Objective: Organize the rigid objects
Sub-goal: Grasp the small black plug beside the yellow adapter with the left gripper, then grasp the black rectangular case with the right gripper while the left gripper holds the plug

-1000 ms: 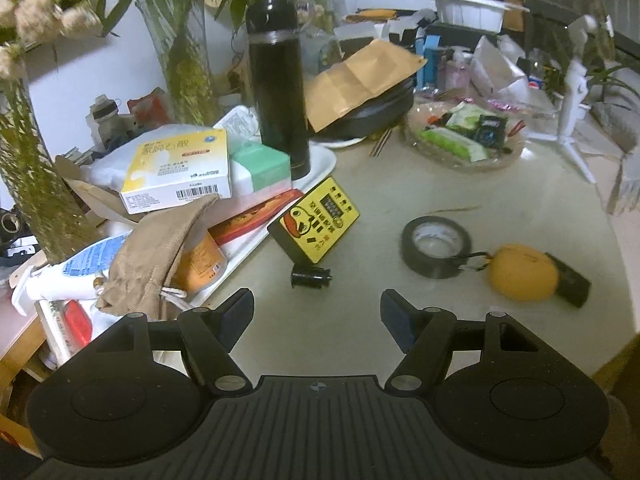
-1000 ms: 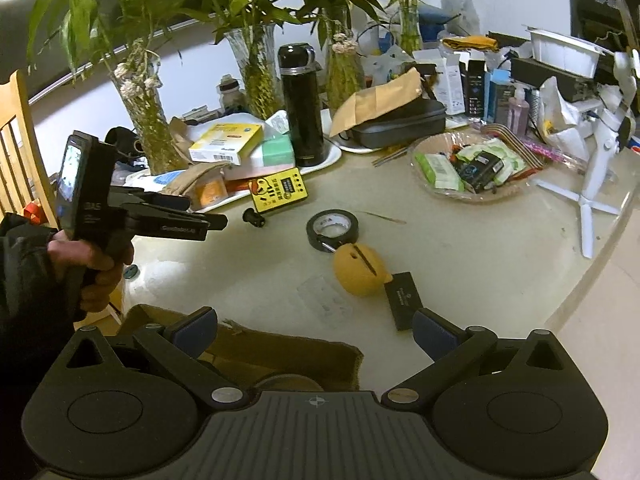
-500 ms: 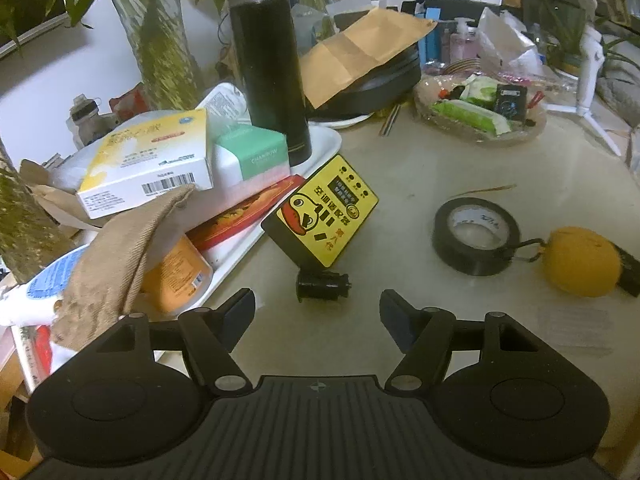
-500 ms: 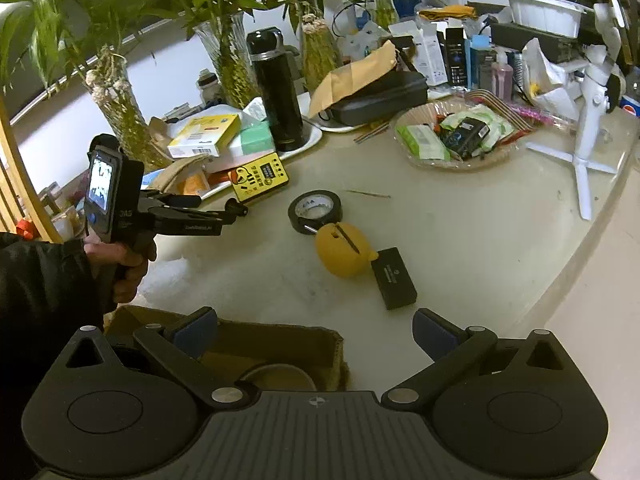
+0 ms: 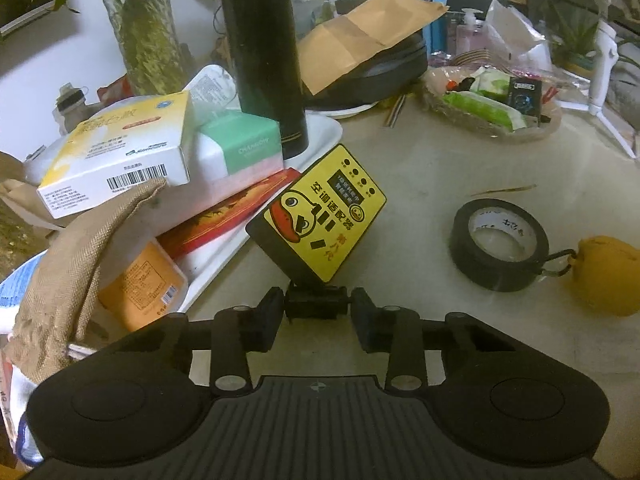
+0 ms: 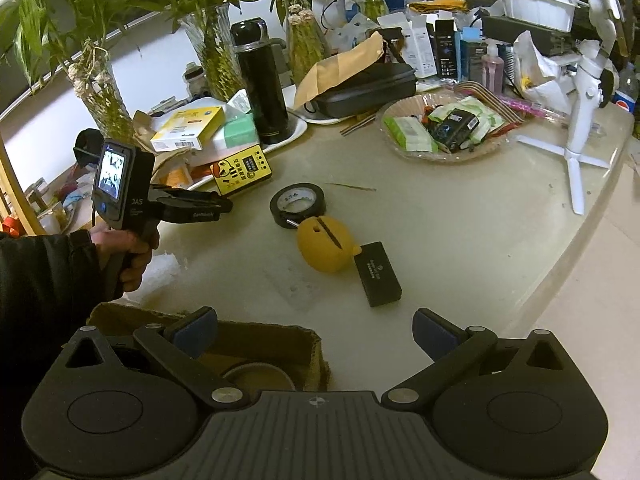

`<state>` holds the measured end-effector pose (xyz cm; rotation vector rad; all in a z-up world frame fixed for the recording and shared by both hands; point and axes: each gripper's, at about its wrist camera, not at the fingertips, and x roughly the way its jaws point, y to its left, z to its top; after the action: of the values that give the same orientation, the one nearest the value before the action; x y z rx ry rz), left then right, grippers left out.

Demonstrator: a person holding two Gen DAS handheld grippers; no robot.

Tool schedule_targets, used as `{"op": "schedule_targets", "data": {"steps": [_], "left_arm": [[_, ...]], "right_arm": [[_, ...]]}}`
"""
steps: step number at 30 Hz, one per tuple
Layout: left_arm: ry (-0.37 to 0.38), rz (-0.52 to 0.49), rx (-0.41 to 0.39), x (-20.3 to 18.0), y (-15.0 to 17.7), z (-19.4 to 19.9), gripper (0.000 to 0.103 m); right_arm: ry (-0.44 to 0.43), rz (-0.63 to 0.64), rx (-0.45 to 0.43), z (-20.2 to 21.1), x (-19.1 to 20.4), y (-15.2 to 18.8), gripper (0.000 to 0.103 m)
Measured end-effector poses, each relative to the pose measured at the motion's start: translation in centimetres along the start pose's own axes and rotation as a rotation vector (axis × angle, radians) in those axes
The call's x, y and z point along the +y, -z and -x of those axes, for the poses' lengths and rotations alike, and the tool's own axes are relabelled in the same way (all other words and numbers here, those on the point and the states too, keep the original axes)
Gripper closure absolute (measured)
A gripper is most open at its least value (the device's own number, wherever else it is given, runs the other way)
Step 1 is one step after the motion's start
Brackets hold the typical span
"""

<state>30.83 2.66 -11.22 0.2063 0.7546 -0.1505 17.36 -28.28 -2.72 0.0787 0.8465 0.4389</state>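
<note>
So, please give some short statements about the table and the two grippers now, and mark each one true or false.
1. The left gripper has its jaws shut on the small black cylinder. True.
2. The right gripper holds the black tape roll. False: its jaws are open and empty.
3. The yellow duck card lies flat under the tape roll. False: it leans up beside the white tray.
4. The black flask stands upright. True.

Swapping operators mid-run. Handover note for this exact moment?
Left gripper: shut on the small black cylinder, on the table in front of the yellow duck card.
Right gripper: open, empty, above the cardboard box.
Waiting on the table: black tape roll, yellow pouch, black case.
Done: cylinder gripped. Left: lifting it and sorting the rest, probably into the box.
</note>
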Motion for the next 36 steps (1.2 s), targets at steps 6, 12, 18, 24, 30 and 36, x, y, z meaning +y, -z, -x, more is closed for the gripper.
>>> {"op": "schedule_targets", "data": {"steps": [6, 12, 18, 24, 30, 36], "left_arm": [[0.018, 0.003, -0.008, -0.1, 0.0, 0.8, 0.067], [0.038, 0.053, -0.027, 0.4, -0.4, 3.4, 0.067], [0.061, 0.074, -0.070, 0.3, -0.3, 7.3, 0.067], [0.076, 0.112, -0.080, 0.4, 0.1, 10.0, 0.067], [0.089, 0.144, -0.078, 0.6, 0.6, 11.9, 0.067], [0.106, 0.180, -0.072, 0.3, 1.5, 13.9, 0.067]], "right_arm": [[0.010, -0.003, -0.009, -0.1, -0.2, -0.3, 0.000], [0.037, 0.013, -0.019, -0.4, -0.1, -0.6, 0.000], [0.064, 0.006, -0.020, -1.0, -0.2, -1.1, 0.000], [0.061, 0.004, -0.017, -1.9, -0.2, -1.6, 0.000], [0.078, 0.022, 0.000, -3.0, -0.2, -2.1, 0.000], [0.099, 0.036, 0.036, -4.6, -0.8, -2.1, 0.001]]}}
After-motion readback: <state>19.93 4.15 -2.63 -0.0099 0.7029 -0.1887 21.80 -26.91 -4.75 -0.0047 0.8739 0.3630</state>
